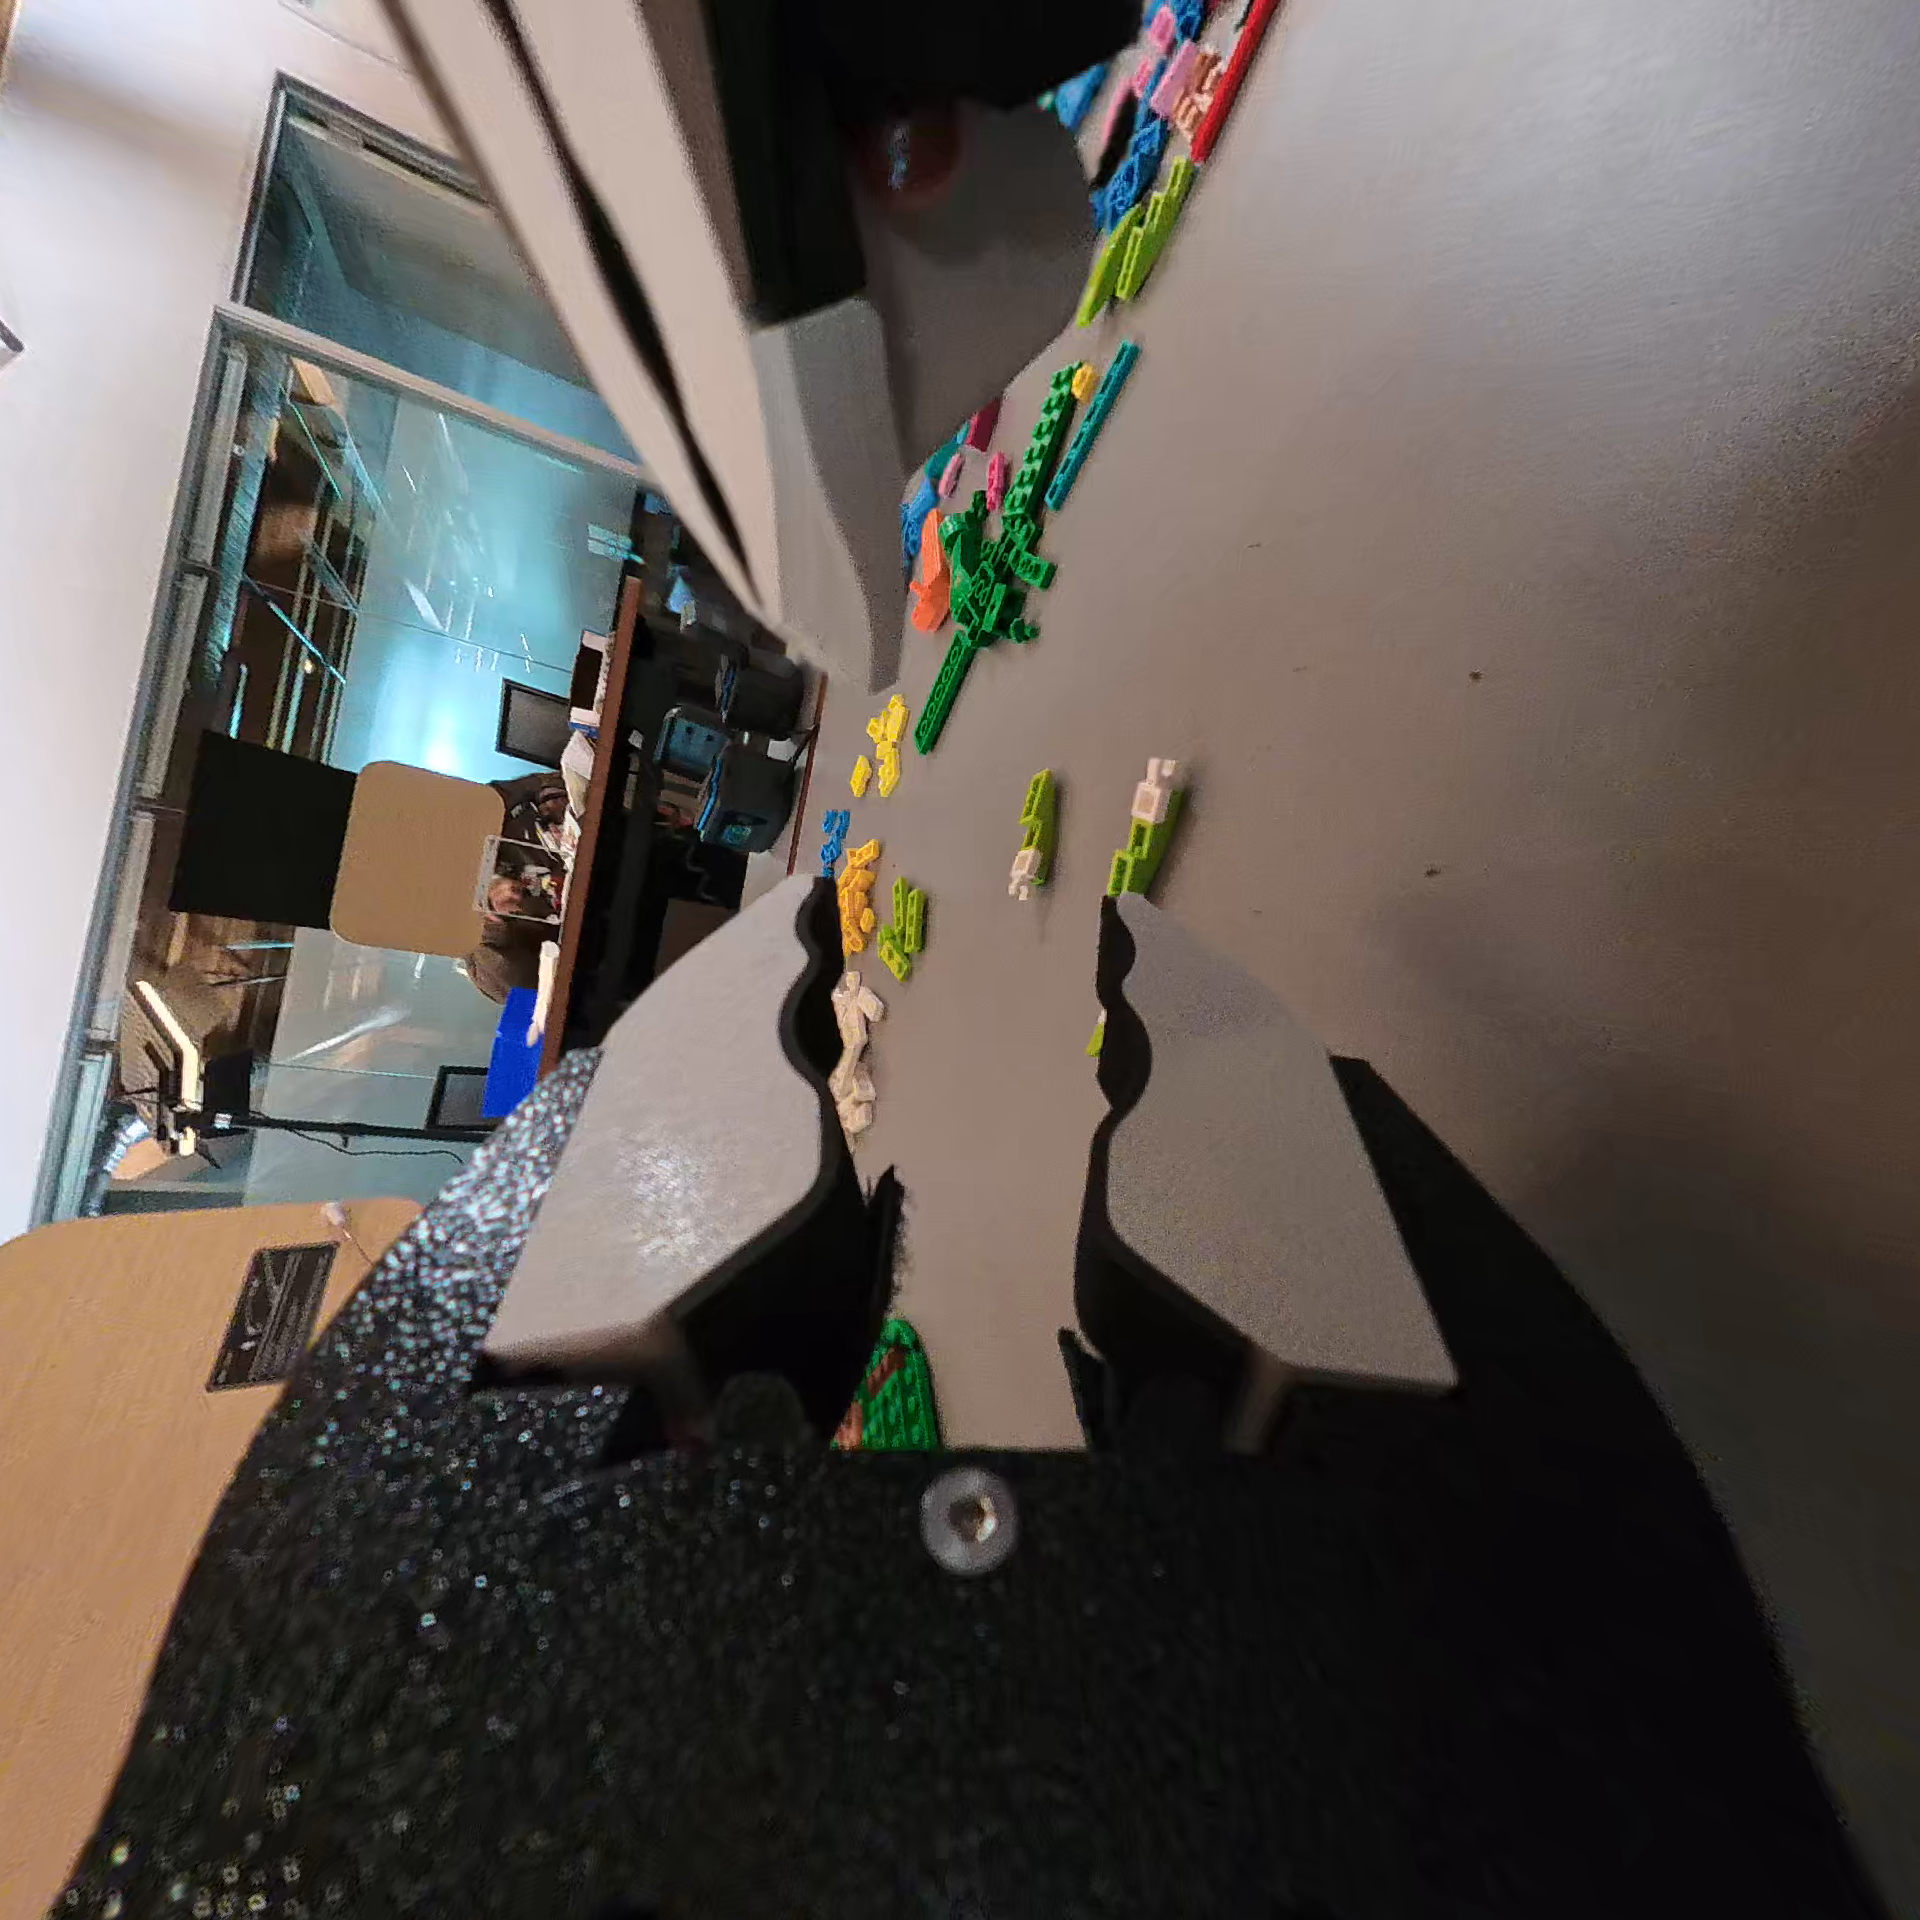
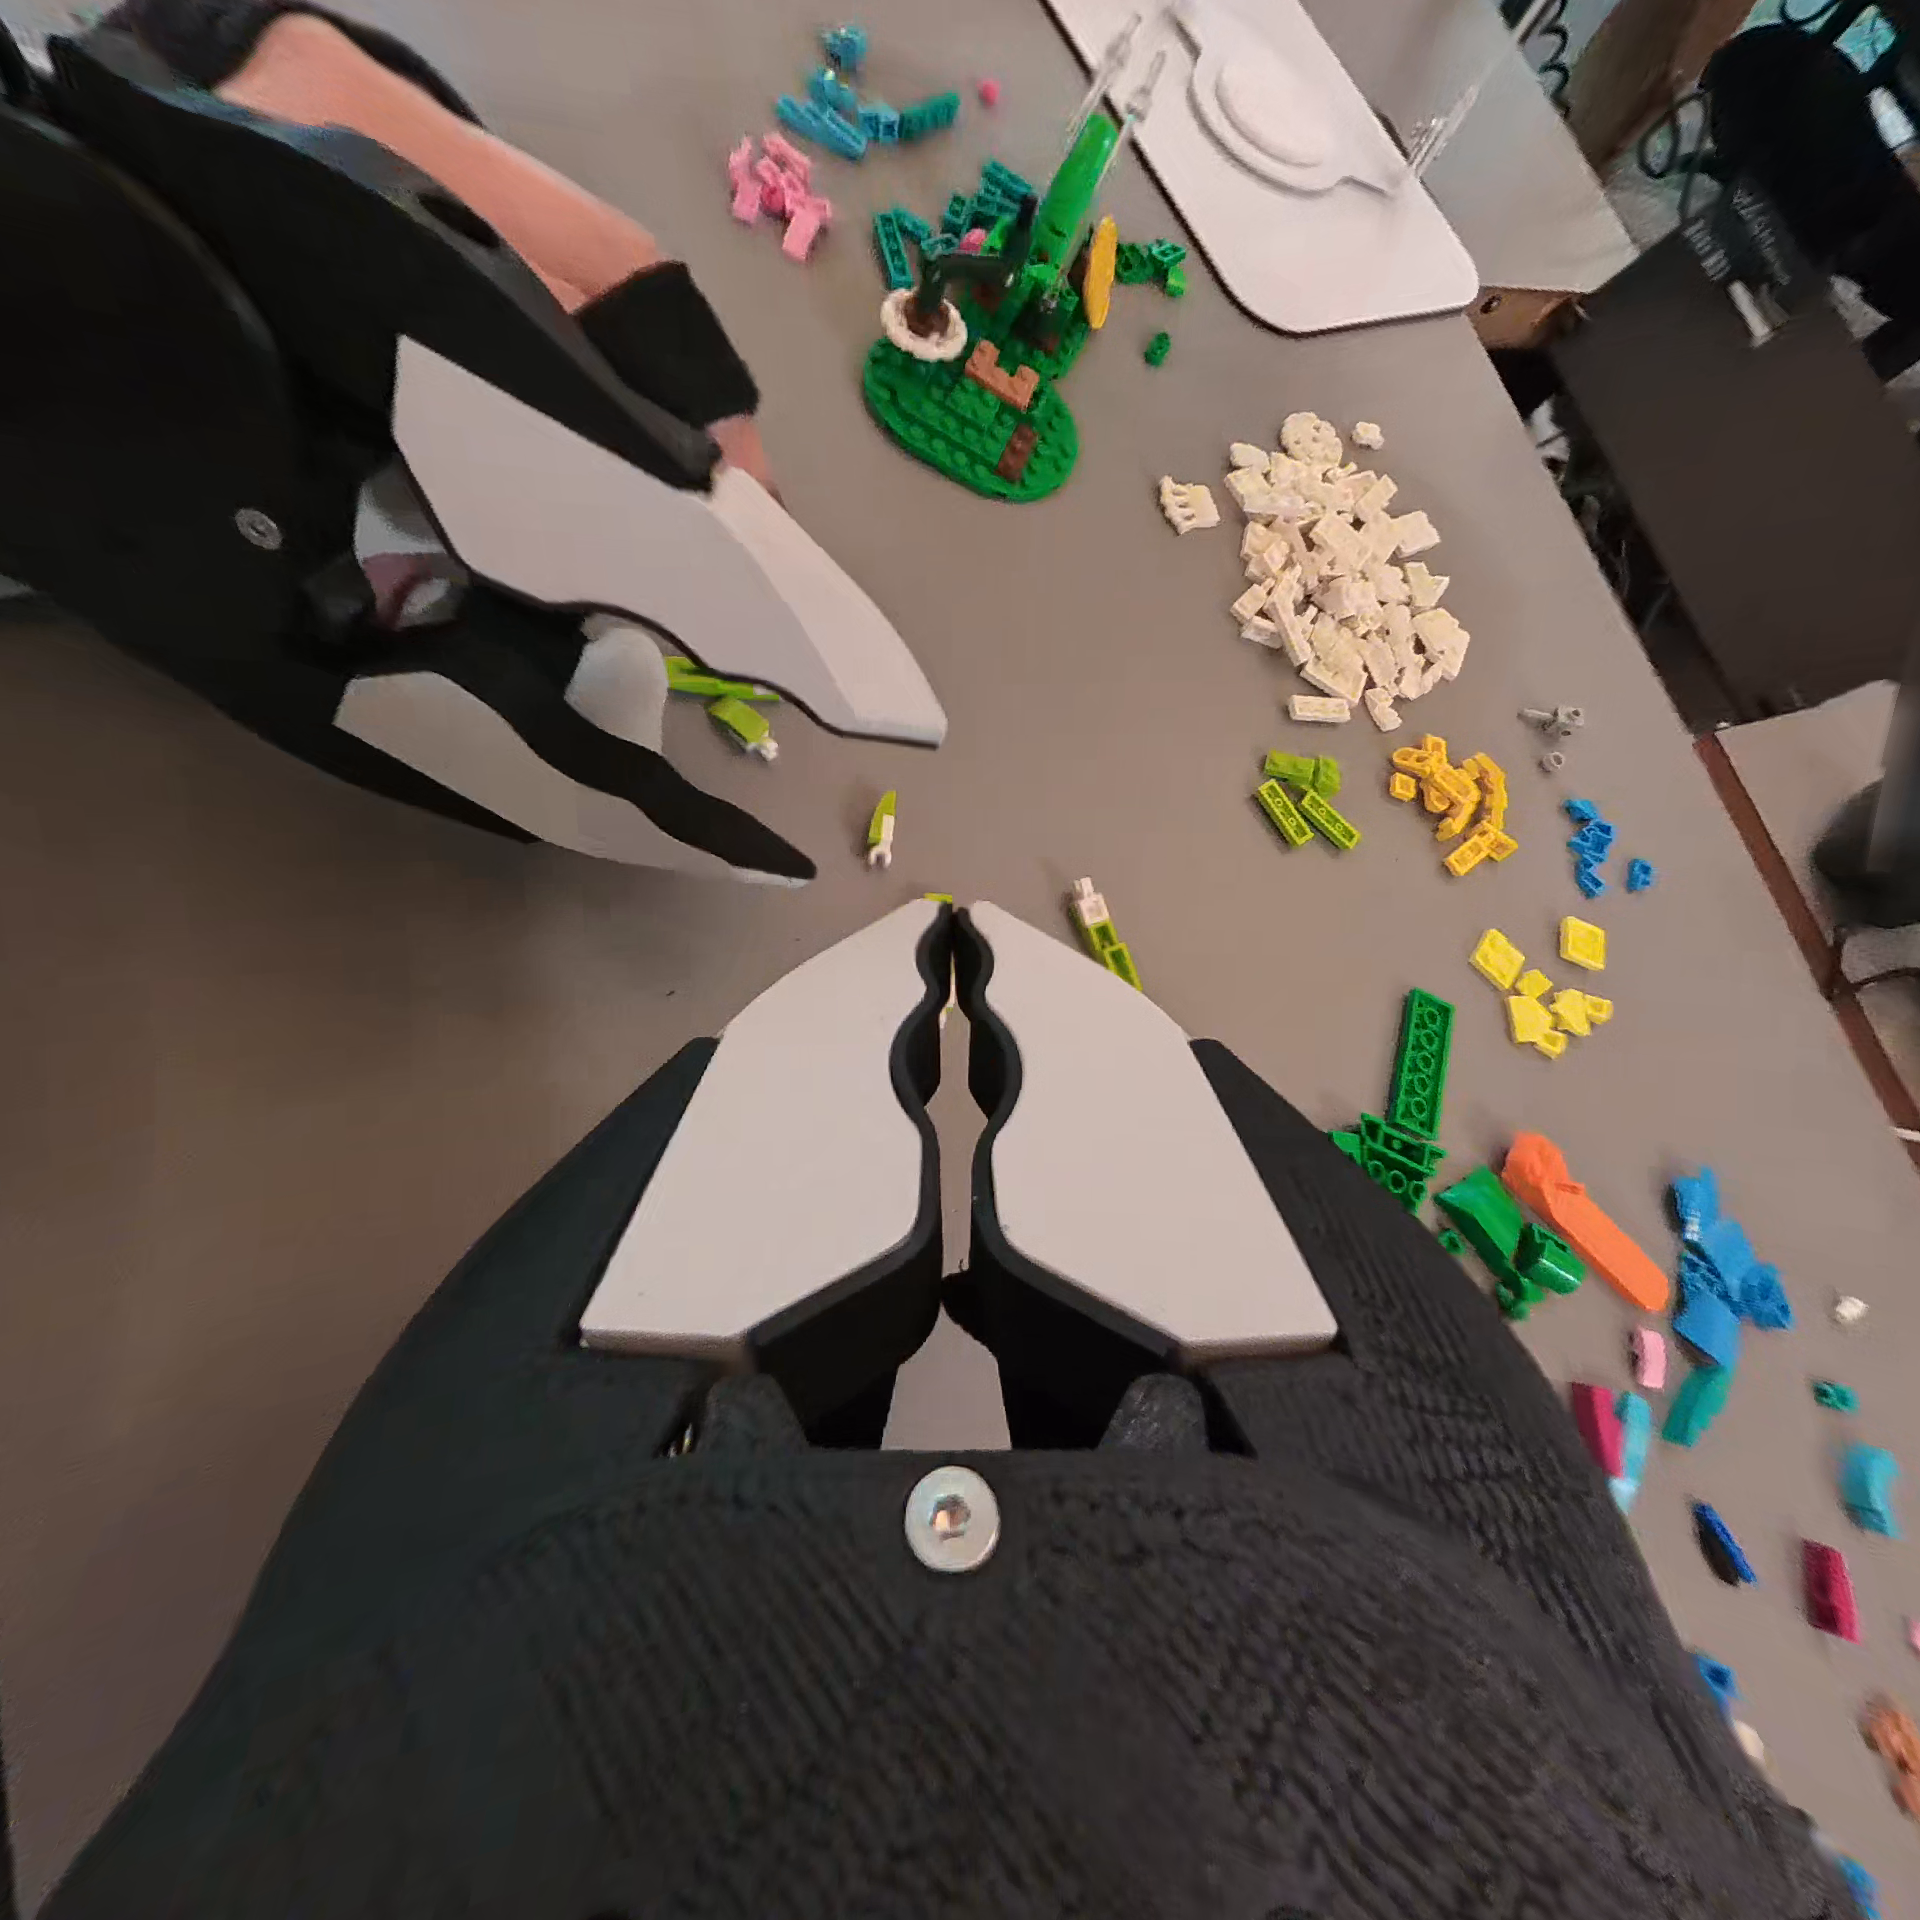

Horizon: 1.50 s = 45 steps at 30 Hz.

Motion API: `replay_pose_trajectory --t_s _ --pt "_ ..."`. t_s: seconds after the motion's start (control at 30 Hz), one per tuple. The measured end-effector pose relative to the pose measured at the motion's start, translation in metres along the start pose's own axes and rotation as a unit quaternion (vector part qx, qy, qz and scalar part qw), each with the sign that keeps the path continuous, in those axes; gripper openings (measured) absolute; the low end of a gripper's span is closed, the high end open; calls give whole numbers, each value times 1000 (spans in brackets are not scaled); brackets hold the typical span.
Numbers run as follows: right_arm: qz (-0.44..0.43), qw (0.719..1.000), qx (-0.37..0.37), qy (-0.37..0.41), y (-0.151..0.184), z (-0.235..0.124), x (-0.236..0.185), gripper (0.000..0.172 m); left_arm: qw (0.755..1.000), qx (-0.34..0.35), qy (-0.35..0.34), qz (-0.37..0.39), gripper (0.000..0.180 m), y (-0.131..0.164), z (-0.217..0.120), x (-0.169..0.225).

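My right gripper point(image 2: 951, 912) is shut low over the grey table point(image 2: 1039, 675). A thin lime-green brick piece point(image 2: 938, 900) shows at its tips and as a sliver between the pads. My left gripper point(image 1: 966, 904) is open with only bare table between its fingers. It also shows in the right wrist view point(image 2: 868, 800), open, at the upper left. A small lime and white piece point(image 2: 881, 826) lies on the table just off its tips. Two lime and white pieces point(image 1: 1034, 836) point(image 1: 1148, 831) lie ahead of it. More lime pieces point(image 2: 727, 707) lie under its fingers.
A green brick model on a round base point(image 2: 966, 416) stands farther back. A pile of white bricks point(image 2: 1340, 582), lime point(image 2: 1304, 800), orange-yellow point(image 2: 1455, 800), yellow point(image 2: 1543, 987), blue point(image 2: 1595, 842) and dark green point(image 2: 1418, 1070) pieces lie to the right. A white tray point(image 2: 1340, 208) sits at the back. My right fingertips sit around 5 cm from my left ones.
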State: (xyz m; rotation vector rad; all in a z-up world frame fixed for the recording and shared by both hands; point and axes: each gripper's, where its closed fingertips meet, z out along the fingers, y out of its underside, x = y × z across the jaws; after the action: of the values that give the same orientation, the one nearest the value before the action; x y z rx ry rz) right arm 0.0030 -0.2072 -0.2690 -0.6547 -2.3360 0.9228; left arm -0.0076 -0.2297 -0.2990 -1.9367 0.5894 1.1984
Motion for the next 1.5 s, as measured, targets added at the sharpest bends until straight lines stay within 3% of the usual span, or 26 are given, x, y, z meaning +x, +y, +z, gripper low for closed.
replay_pose_trajectory --t_s 0.83,1.0,1.17,1.5 --pt "-75 995 -62 5 4 -2 -29 0 980 -76 -53 174 53 11 12 3" --pt "-77 995 -64 1 5 -1 -31 0 969 -86 -61 224 48 11 13 5" --pt "-77 995 -71 -1 7 -1 -32 0 932 -119 -88 332 47 13 12 -1" --pt "-99 991 -89 4 10 -2 -37 0 906 -130 -73 397 41 7 17 -9"
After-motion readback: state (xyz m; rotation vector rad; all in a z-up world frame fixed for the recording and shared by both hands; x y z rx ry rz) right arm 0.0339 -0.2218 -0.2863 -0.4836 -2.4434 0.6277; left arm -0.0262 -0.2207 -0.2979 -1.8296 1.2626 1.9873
